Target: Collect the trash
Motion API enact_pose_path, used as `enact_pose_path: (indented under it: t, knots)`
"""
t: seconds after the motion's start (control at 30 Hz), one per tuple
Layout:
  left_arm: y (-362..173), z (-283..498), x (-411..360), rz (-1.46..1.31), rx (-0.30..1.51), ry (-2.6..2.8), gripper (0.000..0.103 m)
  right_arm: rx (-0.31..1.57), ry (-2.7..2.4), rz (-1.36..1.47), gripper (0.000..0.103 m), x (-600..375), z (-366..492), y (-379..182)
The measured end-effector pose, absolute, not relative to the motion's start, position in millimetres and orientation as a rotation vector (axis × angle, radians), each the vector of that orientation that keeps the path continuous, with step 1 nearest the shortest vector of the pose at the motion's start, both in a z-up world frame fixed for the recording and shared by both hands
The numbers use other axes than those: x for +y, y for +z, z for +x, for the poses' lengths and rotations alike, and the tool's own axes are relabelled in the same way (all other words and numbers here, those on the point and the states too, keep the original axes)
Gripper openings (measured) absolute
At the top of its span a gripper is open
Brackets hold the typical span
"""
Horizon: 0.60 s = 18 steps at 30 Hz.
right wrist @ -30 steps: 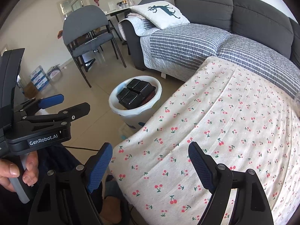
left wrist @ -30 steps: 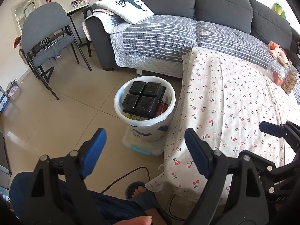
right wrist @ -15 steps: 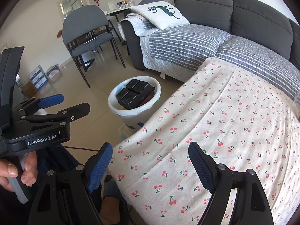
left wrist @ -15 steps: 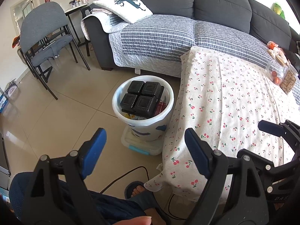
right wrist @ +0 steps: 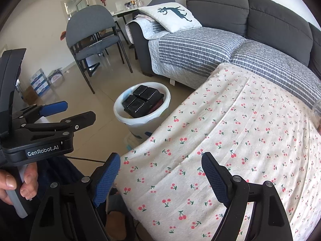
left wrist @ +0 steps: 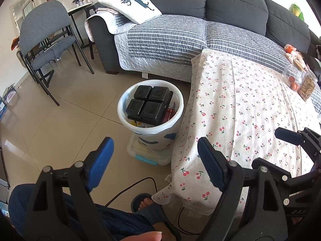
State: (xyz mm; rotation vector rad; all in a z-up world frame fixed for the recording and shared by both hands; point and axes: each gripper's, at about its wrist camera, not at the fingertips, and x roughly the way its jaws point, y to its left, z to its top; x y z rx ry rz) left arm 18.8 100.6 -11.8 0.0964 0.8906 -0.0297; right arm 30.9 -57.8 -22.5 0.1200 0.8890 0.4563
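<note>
Living-room setting: tiled floor, a dark grey sofa (left wrist: 230, 6) with a striped quilt, and a low table under a cherry-print cloth (left wrist: 250, 110) standing against the sofa's seat.

Beside the table's left edge stands a white bin (left wrist: 176, 102), resting on a shallow clear lidded box (left wrist: 144, 154). The bin is filled close to its rim: a black four-cell plastic tray (left wrist: 149, 105) lies on top, with coloured packaging partly visible beneath it. This is the collected trash.

The left gripper (left wrist: 154, 156) hangs above the floor short of the bin, its blue-padded fingers spread wide with nothing between them. The right gripper (right wrist: 160, 174) is held over the near end of the cloth, fingers likewise wide apart and empty. Neither touches anything.

At the far right corner of the table, well apart from both grippers, lie a clear jar (left wrist: 294, 76) on its side with orange-red contents, a clear packet of brownish pieces (left wrist: 307, 86), and further snack packs on the sofa just beyond. Whether these count as trash cannot be told.

Judgement: the task appears between deposits, possibly near its end, since the near and middle cloth is bare. If those items are to go, the next move calls for the right gripper to reach across to the far corner, close on one item, and carry it to the bin. The heaped tray leaves little room, so added items may slide off.
</note>
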Motion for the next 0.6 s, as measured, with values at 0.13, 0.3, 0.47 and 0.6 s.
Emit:
enact_pose_path:
  t: [0.13, 0.3, 0.47, 0.6]
  knots:
    - [-12.0, 18.5, 99.4, 0.099, 0.892, -0.033, 0.085, 0.888, 0.453, 0.119, 0.085, -58.2, 31.2, -22.5]
    - [-12.4, 18.6, 98.7, 0.099, 0.892, -0.036, 0.085, 0.888, 0.451, 0.119, 0.085, -58.5, 31.1, -22.2]
    - [-12.5, 18.3, 98.7, 0.099, 0.894, -0.038, 0.085, 0.889, 0.446, 0.117, 0.085, -58.6, 31.3, -22.8]
    - [-12.9, 18.7, 98.7, 0.095, 0.897, -0.041, 0.085, 0.893, 0.443, 0.117, 0.085, -58.3, 31.6, -23.8]
